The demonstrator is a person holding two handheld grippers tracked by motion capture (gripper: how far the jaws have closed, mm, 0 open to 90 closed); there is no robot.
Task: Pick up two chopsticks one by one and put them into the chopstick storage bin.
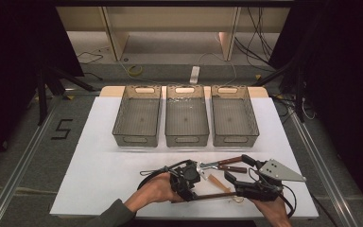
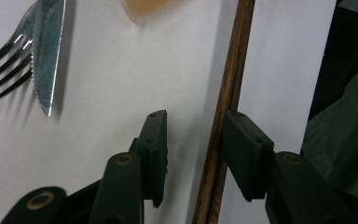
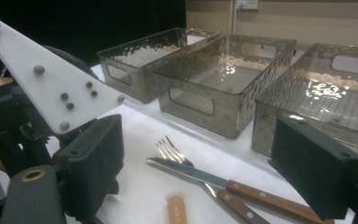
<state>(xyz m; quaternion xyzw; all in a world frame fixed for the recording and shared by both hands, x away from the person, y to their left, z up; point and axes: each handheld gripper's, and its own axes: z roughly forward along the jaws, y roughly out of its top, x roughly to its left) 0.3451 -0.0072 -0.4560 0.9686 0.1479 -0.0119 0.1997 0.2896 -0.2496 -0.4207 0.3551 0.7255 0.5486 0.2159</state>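
My left gripper (image 2: 193, 154) is down over a slim dark wooden stick (image 2: 228, 93), round-edged and finely grained, lying on the smooth white table (image 1: 99, 161); my jaws stand either side of it, the right pad right up against the wood, the left pad a little off it, so they are apart and not clamped on it. From the high view that stick (image 1: 208, 196) lies across the near edge of the table, between my two hands. Just beyond my left jaws I see a steel fork (image 2: 7, 65) with thin bright tines and a serrated steel knife (image 2: 46, 56) laid over it, both shiny and casting soft shadows. Next to them there is the tip of a pale amber, translucent plastic piece (image 2: 142, 8). My right gripper (image 3: 200, 172) hangs with its blocky black jaws wide apart and nothing between them; past them the fork (image 3: 172, 150) and knife (image 3: 191, 173) show reddish-brown riveted wooden handles. My left gripper's matte grey three-cornered plate (image 3: 51, 74) with small studs sits close at the left of that view. At the far side of the table three smoky, see-through plastic bins stand in a row, rectangular with cut-out handles and ribbed floors: left bin (image 1: 137, 118), middle bin (image 1: 186, 118), right bin (image 1: 234, 118), and I see nothing in any of them.
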